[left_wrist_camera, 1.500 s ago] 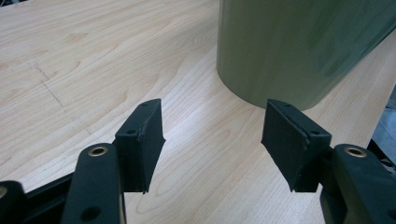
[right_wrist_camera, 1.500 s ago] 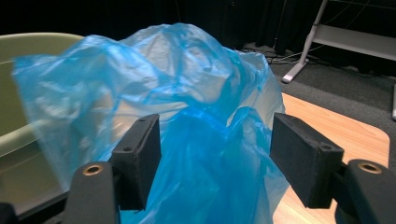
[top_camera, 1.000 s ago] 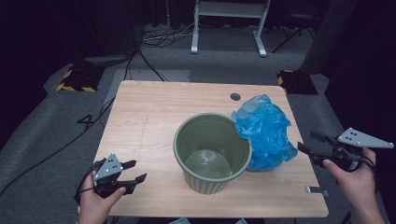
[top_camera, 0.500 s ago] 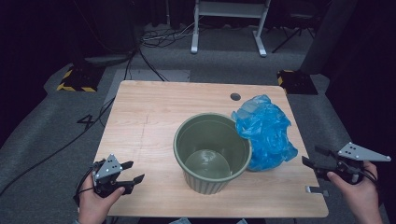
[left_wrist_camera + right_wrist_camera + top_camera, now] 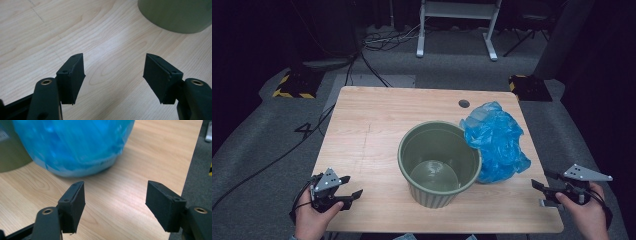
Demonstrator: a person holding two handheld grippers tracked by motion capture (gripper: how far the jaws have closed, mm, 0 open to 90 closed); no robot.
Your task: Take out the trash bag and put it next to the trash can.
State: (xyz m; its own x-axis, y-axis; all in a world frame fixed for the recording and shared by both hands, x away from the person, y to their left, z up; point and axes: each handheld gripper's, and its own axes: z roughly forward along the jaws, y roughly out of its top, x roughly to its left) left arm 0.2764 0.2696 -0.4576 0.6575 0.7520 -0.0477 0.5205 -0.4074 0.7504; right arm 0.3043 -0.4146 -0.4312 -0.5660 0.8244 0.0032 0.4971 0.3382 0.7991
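In front of you, a ribbed olive-green bin (image 5: 439, 165) stands upright and empty near the middle of the wooden counter (image 5: 372, 130). A crumpled, translucent blue plastic bag (image 5: 497, 142) lies touching its right side.

lab or studio | dark grey carpet (image 5: 257, 135) | floor cables (image 5: 377, 42) | hazard-striped block (image 5: 292, 86) | white stand legs (image 5: 457, 30)

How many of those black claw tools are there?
2. The left gripper is at the table's near-left corner; the right gripper at its near-right edge. Both open.
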